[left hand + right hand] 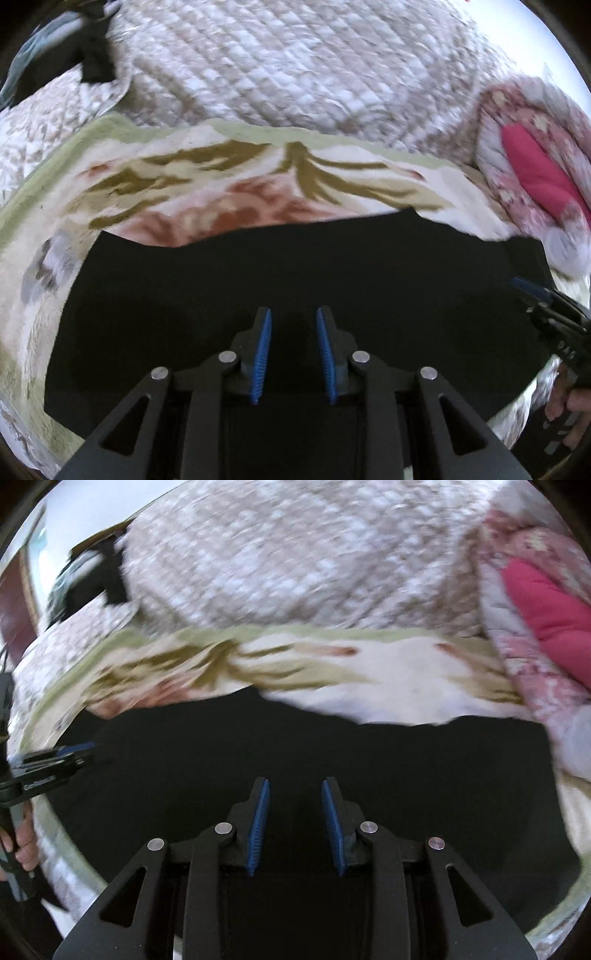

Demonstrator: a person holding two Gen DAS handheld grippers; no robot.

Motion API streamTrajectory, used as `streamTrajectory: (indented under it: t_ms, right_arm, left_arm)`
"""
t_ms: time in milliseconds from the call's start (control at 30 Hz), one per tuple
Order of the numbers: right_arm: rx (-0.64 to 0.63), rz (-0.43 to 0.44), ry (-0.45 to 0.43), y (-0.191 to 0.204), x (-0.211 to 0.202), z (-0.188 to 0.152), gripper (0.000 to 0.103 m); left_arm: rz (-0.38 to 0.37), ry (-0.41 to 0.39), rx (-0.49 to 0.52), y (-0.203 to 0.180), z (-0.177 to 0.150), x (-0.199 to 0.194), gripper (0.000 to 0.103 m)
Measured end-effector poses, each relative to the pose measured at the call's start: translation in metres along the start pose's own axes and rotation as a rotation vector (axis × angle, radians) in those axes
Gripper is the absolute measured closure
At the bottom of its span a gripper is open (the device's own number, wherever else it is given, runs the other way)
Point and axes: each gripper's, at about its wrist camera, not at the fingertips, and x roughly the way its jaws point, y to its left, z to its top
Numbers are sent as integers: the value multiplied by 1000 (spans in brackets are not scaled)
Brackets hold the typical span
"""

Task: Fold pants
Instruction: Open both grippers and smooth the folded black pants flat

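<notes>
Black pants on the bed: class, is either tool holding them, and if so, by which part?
Neither. The left tool and right tool are open above the black pants, with nothing between their fingers.

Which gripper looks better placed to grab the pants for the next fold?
Neither clearly. Left gripper and right gripper both sit open above the black pants, gripping nothing; a two-handed grasp seems likeliest.

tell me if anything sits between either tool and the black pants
Nothing visible does. The left tool and right tool are both open, directly over the black pants with only bare cloth ahead; the floral blanket lies beyond the pants' far edge.
</notes>
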Motion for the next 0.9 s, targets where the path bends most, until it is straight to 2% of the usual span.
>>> streamTrajectory:
  t_ms: [100, 167, 267, 367, 467, 567, 733, 800, 833, 900]
  right_arm:
    - [-78, 25, 27, 26, 8, -6, 73]
    - [-108, 40, 74, 39, 19, -12, 73]
    - [-149, 3, 69, 48, 23, -14, 68]
    - [-99, 22, 85, 41, 26, -11, 62]
    - [-73, 39, 92, 38, 28, -9, 59]
    - [-103, 24, 73, 42, 29, -11, 55]
    - [-108, 31, 57, 40, 26, -12, 54]
    - [-126, 9, 47, 43, 22, -11, 54]
    - [-137, -7, 28, 46, 17, -12, 54]
    - [-143, 23, -20, 52, 6, -14, 54]
  left_arm:
    - [-2, 14, 19, -7, -8, 0, 75]
    - [-5, 33, 16, -7, -13, 3, 75]
    - [4, 23, 37, -8, -16, 5, 72]
    - [-17, 26, 23, -7, -17, 7, 66]
    - [1, 12, 64, -12, -19, 7, 62]
    - [24, -3, 106, -18, -22, 6, 59]
    - [29, -5, 112, -19, -22, 7, 57]
    - [34, -5, 114, -18, -22, 6, 57]
    - [38, -5, 110, -17, -22, 4, 57]
    - [41, -11, 84, -14, -23, -2, 57]
